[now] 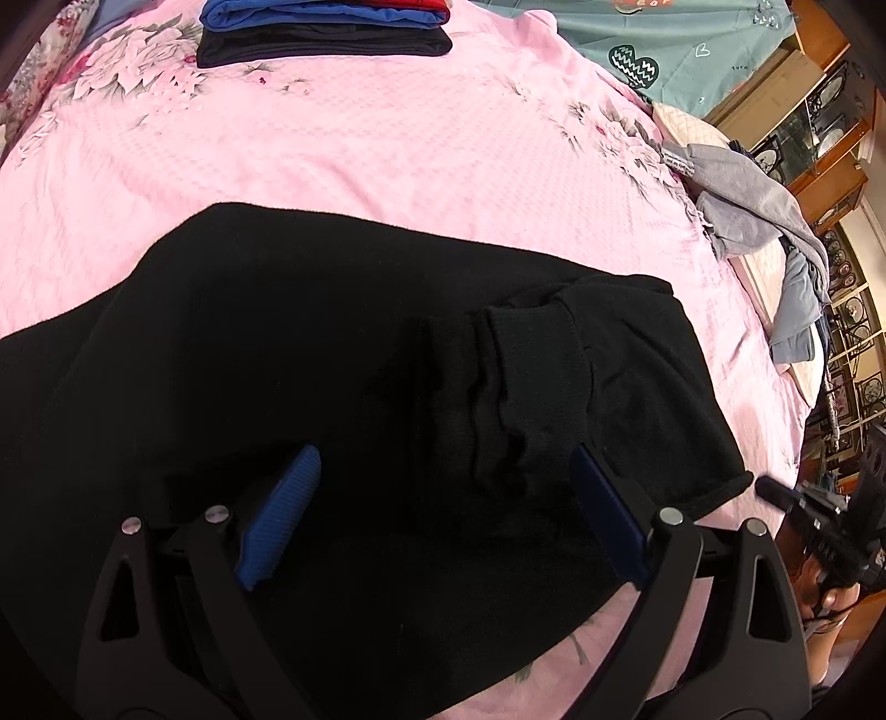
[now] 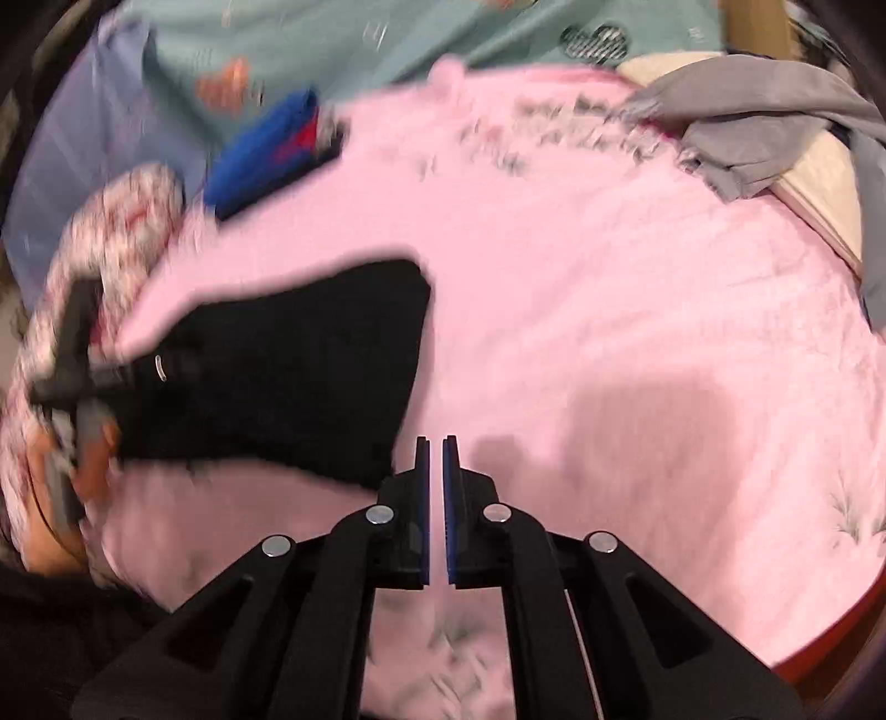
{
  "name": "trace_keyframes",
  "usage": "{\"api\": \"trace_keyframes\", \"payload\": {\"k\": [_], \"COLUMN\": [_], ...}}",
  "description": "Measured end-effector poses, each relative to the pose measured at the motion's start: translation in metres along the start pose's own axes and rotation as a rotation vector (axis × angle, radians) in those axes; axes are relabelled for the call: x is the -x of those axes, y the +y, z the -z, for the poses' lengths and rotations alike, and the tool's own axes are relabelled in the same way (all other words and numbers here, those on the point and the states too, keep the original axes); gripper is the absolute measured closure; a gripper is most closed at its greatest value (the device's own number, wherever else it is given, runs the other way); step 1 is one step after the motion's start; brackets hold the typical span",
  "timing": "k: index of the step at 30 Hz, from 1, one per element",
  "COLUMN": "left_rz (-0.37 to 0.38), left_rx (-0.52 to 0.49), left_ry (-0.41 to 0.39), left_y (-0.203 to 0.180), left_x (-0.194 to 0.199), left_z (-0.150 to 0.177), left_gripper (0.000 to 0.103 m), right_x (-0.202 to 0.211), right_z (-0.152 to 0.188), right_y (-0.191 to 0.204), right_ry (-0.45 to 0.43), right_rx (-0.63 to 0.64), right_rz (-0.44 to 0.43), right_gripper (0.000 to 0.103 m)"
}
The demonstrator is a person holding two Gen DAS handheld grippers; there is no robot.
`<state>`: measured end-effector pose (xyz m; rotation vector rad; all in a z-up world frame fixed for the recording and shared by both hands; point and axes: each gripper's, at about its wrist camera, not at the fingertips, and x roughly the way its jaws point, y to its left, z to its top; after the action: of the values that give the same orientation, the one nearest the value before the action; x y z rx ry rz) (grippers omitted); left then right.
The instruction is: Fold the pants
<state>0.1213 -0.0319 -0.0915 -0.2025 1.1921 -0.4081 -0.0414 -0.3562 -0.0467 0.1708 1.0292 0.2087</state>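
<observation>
The black pants (image 1: 332, 387) lie on the pink bed (image 1: 387, 155), filling the left view's lower half. Left tongs (image 1: 443, 509) gape wide above them; right tongs (image 2: 436, 471), nearly closed and empty, could snag the loose cuff (image 1: 531, 387) and undo the fold.

Where everything sits on the bed

Black folded pants (image 1: 343, 387) fill the lower centre on the pink floral bedspread (image 1: 387, 155); stacked folded clothes (image 1: 324, 27) sit upper left, a crumpled grey garment (image 1: 742, 205) at the right edge.
</observation>
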Motion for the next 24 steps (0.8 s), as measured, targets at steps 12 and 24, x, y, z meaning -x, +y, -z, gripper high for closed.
{"api": "trace_keyframes", "payload": {"k": [12,24], "left_rz": [0.033,0.018], "left_rx": [0.019,0.017], "left_ry": [-0.004,0.012], "left_y": [0.012,0.010], "left_x": [0.008,0.007], "left_z": [0.007,0.005], "left_gripper": [0.010,0.010], "right_x": [-0.017,-0.023], "right_z": [-0.012,-0.002], "right_y": [0.006,0.017], "right_ry": [-0.022,0.050], "right_rx": [0.097,0.480], "right_rz": [-0.066,-0.048], "right_gripper": [0.052,0.082]}}
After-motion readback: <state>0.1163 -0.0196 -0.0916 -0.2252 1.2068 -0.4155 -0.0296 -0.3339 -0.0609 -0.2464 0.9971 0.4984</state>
